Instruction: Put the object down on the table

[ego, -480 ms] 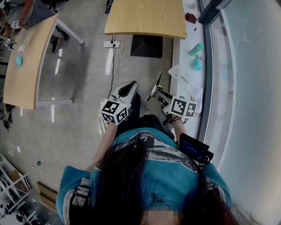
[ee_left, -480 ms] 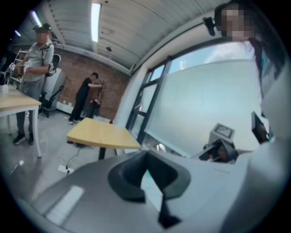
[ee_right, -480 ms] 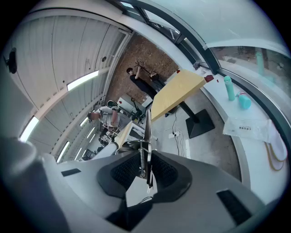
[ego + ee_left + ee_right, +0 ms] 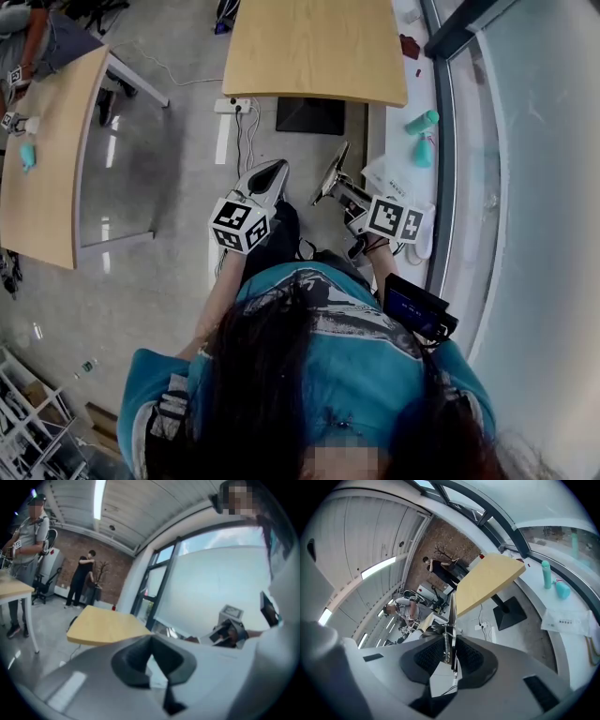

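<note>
Nearest, by the person (image 4: 319,366) in a teal shirt, the left gripper (image 4: 277,171) has its smooth grey fingers pressed together on nothing. Just beside it, the right gripper (image 4: 332,190) pinches a thin, flat metal strip with a coil spring (image 4: 451,616) between ribbed black pads, edge-on, in the air over the glossy grey floor (image 4: 178,141). Beyond stands the pale wooden counter (image 4: 314,52), its near edge curved.

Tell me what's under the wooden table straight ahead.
Under the wooden table a black base plate sticks out at its near edge, a white power strip beside it. The tabletop hides the floor farther back.
</note>
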The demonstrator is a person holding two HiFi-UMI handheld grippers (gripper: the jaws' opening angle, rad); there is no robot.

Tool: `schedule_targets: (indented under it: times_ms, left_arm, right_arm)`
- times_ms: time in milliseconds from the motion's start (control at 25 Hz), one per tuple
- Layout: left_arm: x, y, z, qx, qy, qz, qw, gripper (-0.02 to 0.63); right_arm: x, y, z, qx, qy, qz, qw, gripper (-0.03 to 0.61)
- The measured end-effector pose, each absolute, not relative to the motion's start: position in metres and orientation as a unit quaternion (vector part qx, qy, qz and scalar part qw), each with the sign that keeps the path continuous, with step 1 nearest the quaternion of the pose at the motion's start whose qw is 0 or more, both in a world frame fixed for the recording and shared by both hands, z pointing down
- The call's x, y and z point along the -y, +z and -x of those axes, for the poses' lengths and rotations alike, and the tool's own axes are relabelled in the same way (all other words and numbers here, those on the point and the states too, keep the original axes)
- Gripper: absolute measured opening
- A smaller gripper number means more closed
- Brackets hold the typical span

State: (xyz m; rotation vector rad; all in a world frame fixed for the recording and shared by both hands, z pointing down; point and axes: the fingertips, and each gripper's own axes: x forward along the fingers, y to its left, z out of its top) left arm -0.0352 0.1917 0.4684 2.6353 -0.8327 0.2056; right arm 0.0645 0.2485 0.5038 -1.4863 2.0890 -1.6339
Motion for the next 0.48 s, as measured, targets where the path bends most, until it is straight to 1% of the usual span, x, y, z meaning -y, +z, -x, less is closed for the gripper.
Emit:
schedule_targets:
  times_ms: [200,480]
  left_arm:
    - [-0.105,0.453,0.059,0.294,0.066,-0.938,0.171,0.003]
    - [-0.015,0.452,0.092,0.291,0.056,-0.939,0.176,0.003]
  right_arm:
    - [-0.164,0.493,-0.040,-0.683,-0.540,0.487,0.066,0.092]
    - [-0.085,0.493,-0.010,-0.679,-0.533,0.502,0.051,0.092]
